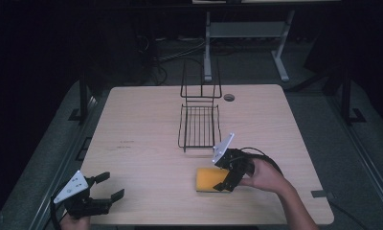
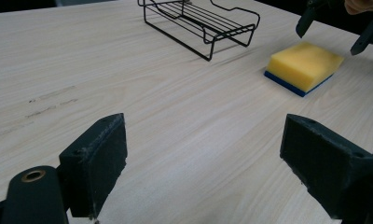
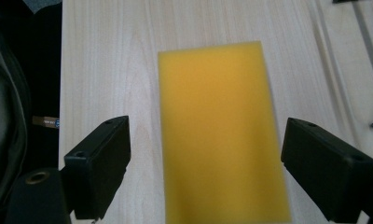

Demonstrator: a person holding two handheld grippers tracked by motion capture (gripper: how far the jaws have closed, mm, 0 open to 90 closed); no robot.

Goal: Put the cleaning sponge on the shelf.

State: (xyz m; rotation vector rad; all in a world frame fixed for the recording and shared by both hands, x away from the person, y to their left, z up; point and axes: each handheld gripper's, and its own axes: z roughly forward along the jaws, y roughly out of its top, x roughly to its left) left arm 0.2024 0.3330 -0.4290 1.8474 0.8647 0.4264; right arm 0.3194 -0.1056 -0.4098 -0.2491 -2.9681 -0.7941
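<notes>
No readable text, label, brand, number or sign appears on anything here.

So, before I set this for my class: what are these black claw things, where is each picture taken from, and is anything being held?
A person holds a hand-held two-jaw gripper in each hand. The high view looks down on the wooden table; the other two views ride on the grippers. The left gripper waits open near the table's front edge. The right gripper hovers open over a yellow sponge with a blue underside. Farther back stands a black wire rack. Nothing is held.
</notes>
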